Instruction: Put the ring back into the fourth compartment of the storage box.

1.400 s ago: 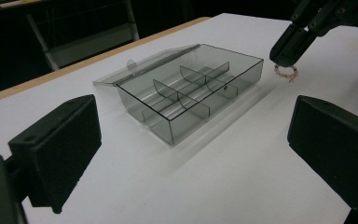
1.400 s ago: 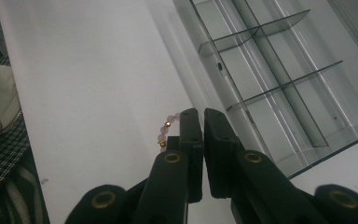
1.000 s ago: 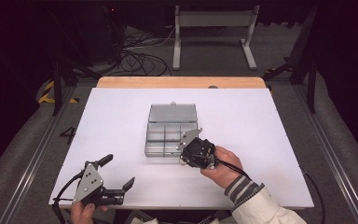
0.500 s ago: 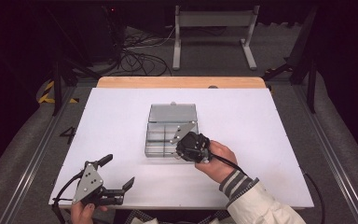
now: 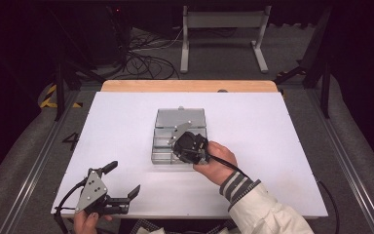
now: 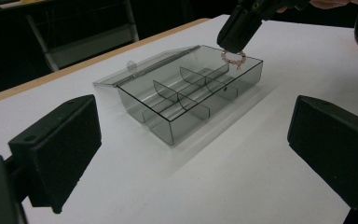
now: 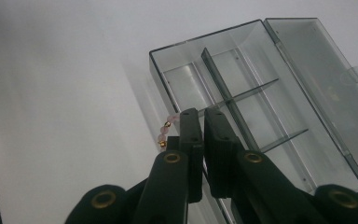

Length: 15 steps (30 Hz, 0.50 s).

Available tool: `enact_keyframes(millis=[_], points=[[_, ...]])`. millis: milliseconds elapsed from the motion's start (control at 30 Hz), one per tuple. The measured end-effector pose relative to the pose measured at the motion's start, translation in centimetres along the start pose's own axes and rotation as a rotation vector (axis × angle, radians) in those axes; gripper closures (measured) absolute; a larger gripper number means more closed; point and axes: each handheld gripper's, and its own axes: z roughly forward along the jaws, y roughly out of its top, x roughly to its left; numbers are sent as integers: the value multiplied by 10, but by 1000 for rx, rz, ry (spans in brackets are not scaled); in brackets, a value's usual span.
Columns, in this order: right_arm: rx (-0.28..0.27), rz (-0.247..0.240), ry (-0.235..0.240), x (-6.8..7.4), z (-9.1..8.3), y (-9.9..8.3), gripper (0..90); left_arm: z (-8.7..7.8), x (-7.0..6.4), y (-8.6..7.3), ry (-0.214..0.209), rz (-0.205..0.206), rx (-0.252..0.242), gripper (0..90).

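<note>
white table (image 5: 272,126); right tongs (image 7: 200,122) pinch bead bracelet (image 7: 164,132) over clear box (image 7: 279,60); left tongs (image 5: 122,181) agape.

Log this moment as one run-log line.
right gripper: shut on bead bracelet, over open divider box | left gripper: open, idle near table front edge

Bright overhead light washes the white table (image 5: 272,146) evenly, surroundings fall dark, and close-up foregrounds blur slightly.
</note>
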Motion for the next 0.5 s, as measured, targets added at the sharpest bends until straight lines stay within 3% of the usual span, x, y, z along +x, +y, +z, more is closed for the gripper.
enact_keyframes(millis=[500], points=[[-6, 33, -16, -6, 18, 12, 869, 0, 0, 0, -5, -5, -1, 31]])
